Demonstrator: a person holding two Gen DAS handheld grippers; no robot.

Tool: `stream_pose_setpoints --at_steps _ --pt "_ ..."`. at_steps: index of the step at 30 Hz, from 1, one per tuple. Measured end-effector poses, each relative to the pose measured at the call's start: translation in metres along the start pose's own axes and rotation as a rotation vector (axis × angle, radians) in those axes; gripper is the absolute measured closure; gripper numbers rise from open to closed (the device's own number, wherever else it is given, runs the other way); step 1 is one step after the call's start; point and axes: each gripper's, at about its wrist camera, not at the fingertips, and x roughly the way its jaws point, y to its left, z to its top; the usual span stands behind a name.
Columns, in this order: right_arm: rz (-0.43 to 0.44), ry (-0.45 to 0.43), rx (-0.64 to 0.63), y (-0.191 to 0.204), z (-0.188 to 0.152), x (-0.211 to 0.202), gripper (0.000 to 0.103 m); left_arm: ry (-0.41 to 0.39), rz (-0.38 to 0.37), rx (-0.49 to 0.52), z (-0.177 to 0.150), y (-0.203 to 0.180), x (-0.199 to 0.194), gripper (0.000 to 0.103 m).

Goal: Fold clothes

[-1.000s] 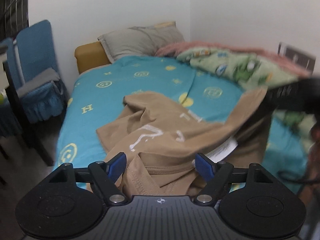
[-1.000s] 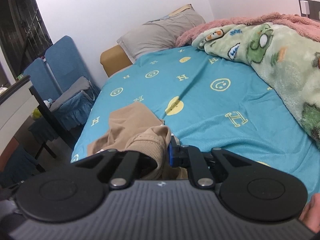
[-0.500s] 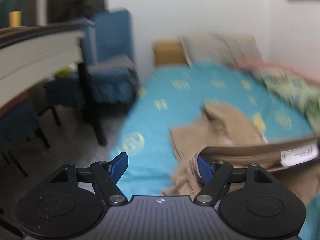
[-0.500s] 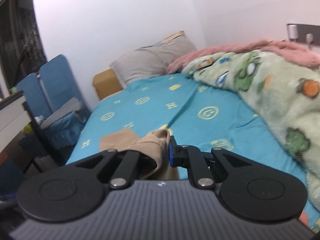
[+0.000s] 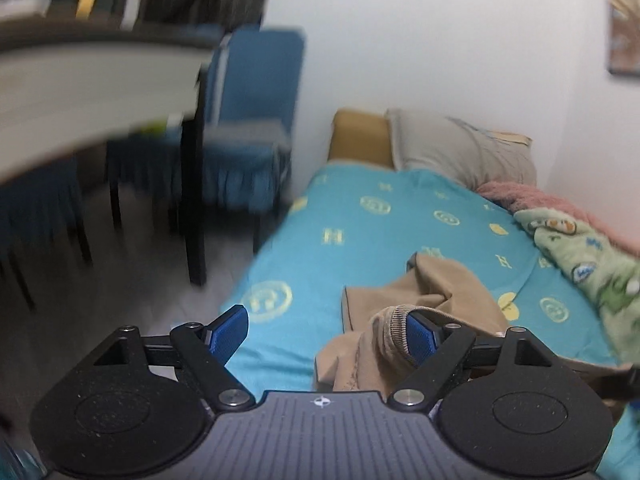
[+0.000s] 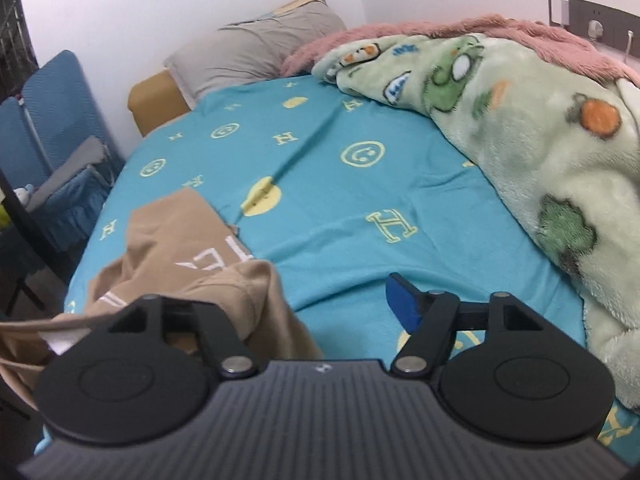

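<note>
Near the bed's (image 6: 400, 184) left edge, tan sweatshirt (image 6: 180, 236) bunched up. Right gripper (image 6: 320, 304) just sprung wide, nothing pinched. Left gripper (image 5: 324, 332) wide too, ribbed cuff (image 5: 394, 320) merely brushing one pad. Could easily slide floorward, fold lost.

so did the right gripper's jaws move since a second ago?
Yes. The right gripper has just been opening: its jaws, earlier clamped on the tan sweatshirt cuff, now stand apart over the teal bedsheet, cuff released.
</note>
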Motion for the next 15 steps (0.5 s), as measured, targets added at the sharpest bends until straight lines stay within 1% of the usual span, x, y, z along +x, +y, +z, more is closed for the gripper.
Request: stream_pose_setpoints --at_steps 1,4,6,8,10,12,15 --pt "-0.001 0.001 0.001 -0.001 -0.001 0.000 0.032 0.008 0.001 0.000 0.001 0.000 0.001 0.019" --pt "0.000 -0.019 0.000 0.000 -0.001 -0.004 0.032 -0.041 0.008 0.027 0.008 -0.007 -0.008 0.019" --pt "0.014 -0.044 0.011 -0.001 0.004 -0.009 0.032 -0.077 0.013 0.045 0.013 -0.012 -0.014 0.019" --pt "0.054 -0.096 0.029 -0.001 0.017 -0.022 0.032 -0.121 0.014 0.047 0.021 -0.015 -0.023 0.019" --pt "0.087 -0.158 0.027 0.002 0.036 -0.038 0.032 -0.176 0.001 0.011 0.041 -0.021 -0.035 0.019" --pt "0.092 -0.254 -0.021 0.015 0.060 -0.060 0.032 -0.258 -0.025 -0.012 0.067 -0.029 -0.049 0.020" --pt "0.098 -0.384 -0.080 0.033 0.103 -0.095 0.032 -0.413 -0.072 0.016 0.111 -0.045 -0.075 0.020"
